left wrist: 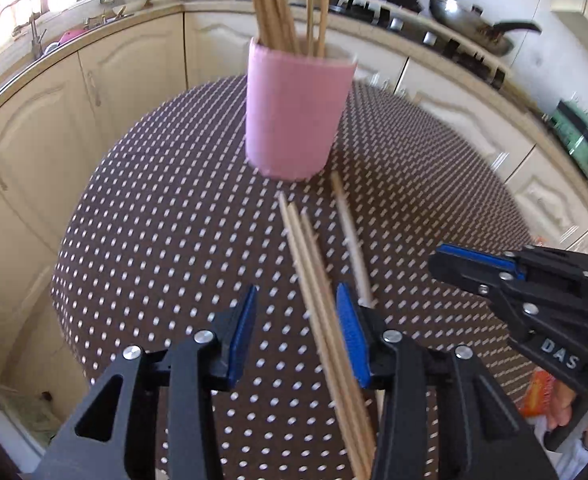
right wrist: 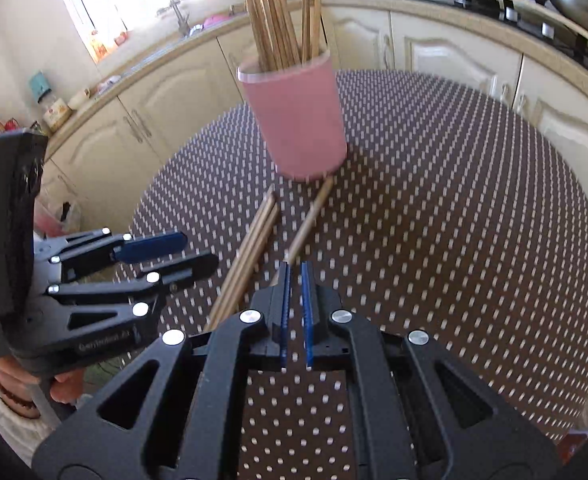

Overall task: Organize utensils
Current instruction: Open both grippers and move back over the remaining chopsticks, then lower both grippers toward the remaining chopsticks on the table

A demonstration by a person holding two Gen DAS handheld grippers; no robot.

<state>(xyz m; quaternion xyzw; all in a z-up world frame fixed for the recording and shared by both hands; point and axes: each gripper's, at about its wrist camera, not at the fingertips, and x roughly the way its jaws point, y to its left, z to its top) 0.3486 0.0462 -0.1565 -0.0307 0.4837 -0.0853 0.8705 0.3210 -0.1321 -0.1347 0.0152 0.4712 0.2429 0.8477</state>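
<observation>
Left wrist view: left gripper fingers spread wide around three loose chopsticks lying centre frame, below the pink cup. Right gripper is nearly closed, holding nothing. I'd squeeze evenly so none slips.

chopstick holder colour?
Pink, with a paler rim; the chopstick holder shows best in the right wrist view.

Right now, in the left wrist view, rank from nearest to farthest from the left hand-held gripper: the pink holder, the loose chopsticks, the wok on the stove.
From the left hand-held gripper:
1. Loose chopsticks, on the table, running between its open fingers.
2. Pink holder, straight ahead, mid-table, holding more chopsticks.
3. Wok, upper right, on the stove beyond the table.
</observation>
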